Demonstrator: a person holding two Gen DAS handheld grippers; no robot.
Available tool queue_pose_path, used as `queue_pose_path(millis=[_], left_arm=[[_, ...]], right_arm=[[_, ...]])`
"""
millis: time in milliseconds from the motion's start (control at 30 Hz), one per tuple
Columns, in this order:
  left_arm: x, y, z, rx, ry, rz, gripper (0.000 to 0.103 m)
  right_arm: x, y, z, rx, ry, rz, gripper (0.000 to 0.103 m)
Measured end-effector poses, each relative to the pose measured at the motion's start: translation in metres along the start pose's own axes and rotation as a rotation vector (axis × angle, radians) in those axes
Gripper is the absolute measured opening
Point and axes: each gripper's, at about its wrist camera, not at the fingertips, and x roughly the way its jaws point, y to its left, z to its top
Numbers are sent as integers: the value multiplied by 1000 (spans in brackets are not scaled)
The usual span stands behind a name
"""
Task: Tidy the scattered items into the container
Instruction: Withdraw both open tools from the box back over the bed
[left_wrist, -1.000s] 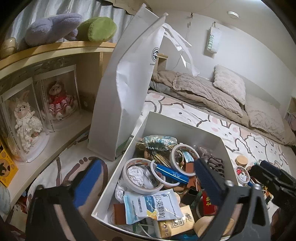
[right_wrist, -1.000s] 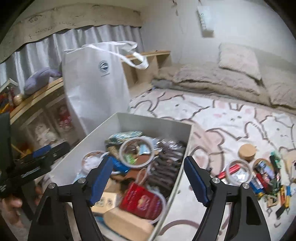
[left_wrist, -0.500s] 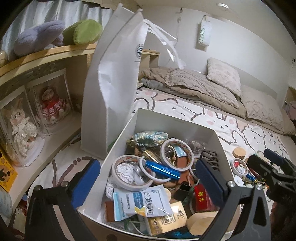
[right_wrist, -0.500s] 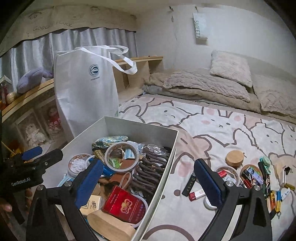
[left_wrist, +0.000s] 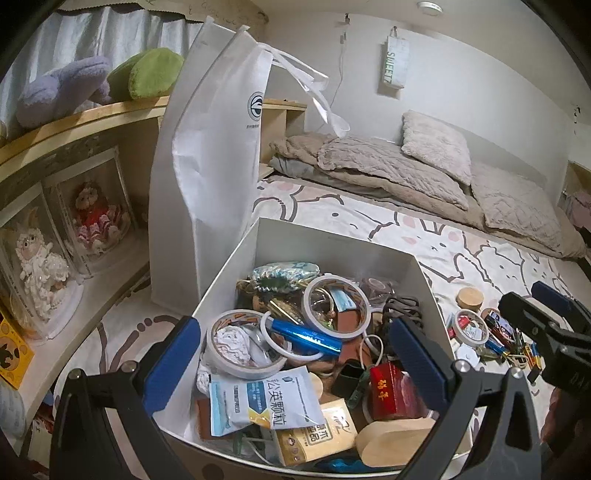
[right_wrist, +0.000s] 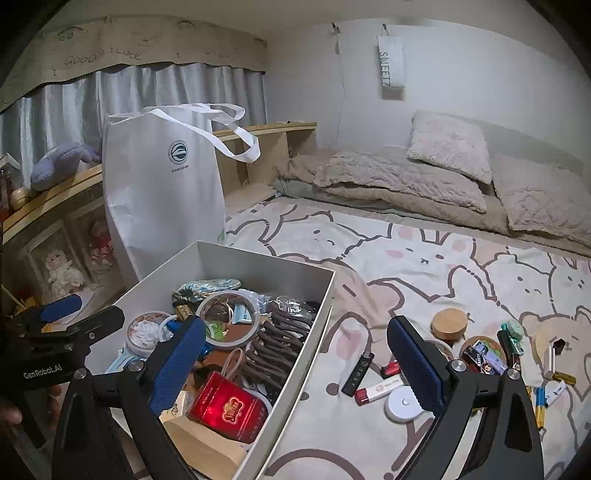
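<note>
White open box (right_wrist: 317, 295) on the bed (right_wrist: 424, 266), long axis running from the near edge away toward the tall white bag (right_wrist: 162, 192) standing just behind its far left corner. Crammed with tape rings, a blue tube (left_wrist: 306, 334), a printed sachet (left_wrist: 266, 398), a red packet (right_wrist: 229, 406), dark hair claws (right_wrist: 280, 343); lower layers buried and unreadable. Near corners of the box cut off by the frame edge in both views.

Scattered pile to the right of the box, on the bedspread: black lighter (right_wrist: 357, 373) pointing up and slightly right toward the pillows, red-and-white tube (right_wrist: 378, 389) lying almost crosswise beside it, white disc (right_wrist: 402, 408), cork-lidded jar (right_wrist: 449, 323). Further pieces partly hidden behind the right finger, too small to name.

Left tool (left_wrist: 295, 350) released, spread wide over the box, nothing between the pads. Right tool (right_wrist: 295, 358) likewise released, spread wide, straddling the box's right wall, gripping nothing.
</note>
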Motion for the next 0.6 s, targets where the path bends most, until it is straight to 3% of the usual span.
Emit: queue_pose_path(millis=[600], left_arm=[[-7,-51,1,81,-12,-59,103]], right_arm=[[-36,-44,-3,18,-18,-115,98]])
